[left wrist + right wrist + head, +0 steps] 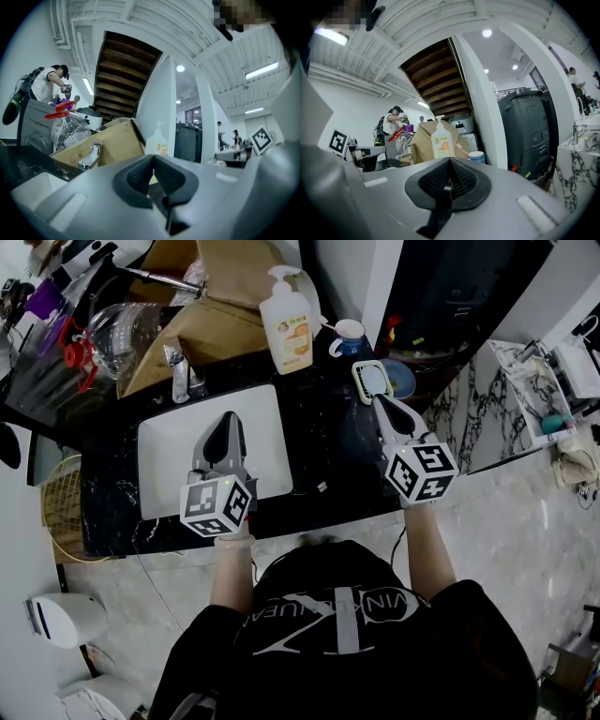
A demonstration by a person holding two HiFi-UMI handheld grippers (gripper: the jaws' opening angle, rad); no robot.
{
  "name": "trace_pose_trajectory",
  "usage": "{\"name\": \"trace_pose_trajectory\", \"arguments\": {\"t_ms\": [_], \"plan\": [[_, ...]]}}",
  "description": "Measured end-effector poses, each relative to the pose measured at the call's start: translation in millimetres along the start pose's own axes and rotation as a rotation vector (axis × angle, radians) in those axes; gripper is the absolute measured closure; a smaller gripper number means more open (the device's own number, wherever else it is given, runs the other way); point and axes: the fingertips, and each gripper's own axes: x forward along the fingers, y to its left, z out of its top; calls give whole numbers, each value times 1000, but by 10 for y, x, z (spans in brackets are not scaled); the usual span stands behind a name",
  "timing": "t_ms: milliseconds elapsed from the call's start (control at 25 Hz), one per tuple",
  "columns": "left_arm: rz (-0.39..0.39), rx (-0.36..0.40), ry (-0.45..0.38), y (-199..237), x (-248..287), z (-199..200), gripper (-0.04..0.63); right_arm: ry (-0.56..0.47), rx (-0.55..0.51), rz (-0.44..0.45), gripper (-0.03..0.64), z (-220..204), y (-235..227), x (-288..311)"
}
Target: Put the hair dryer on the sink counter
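I see no hair dryer in any view. The black marble sink counter (pixel 323 442) holds a white basin (pixel 169 456). My left gripper (pixel 228 420) hangs over the basin, jaws together and empty; in the left gripper view its pads (pixel 140 176) meet at the tip. My right gripper (pixel 383 401) is over the counter to the right of the basin, also shut with nothing in it, its pads (pixel 461 178) closed in the right gripper view. Its tip is next to a pale-rimmed oval object (pixel 372 379) on the counter.
A chrome faucet (pixel 180 371), a soap pump bottle (pixel 287 324), a white-and-blue cup (pixel 350 336) and a blue bowl (pixel 401 379) stand along the counter's back. Cardboard boxes (pixel 220 315) and a clear water jug (pixel 127 334) sit behind. A wicker basket (pixel 61 507) stands on the floor at left.
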Motion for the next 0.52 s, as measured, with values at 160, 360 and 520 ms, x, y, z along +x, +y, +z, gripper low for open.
{"name": "trace_pose_trajectory", "arguments": {"t_ms": [160, 360, 520], "plan": [[4, -6, 9, 29, 26, -42, 595, 9, 6, 0, 617, -46, -10, 23], [4, -15, 16, 35, 40, -75, 595, 21, 13, -5, 617, -83, -39, 16], [7, -24, 25, 39, 60, -107, 595, 31, 26, -8, 617, -112, -73, 24]]}}
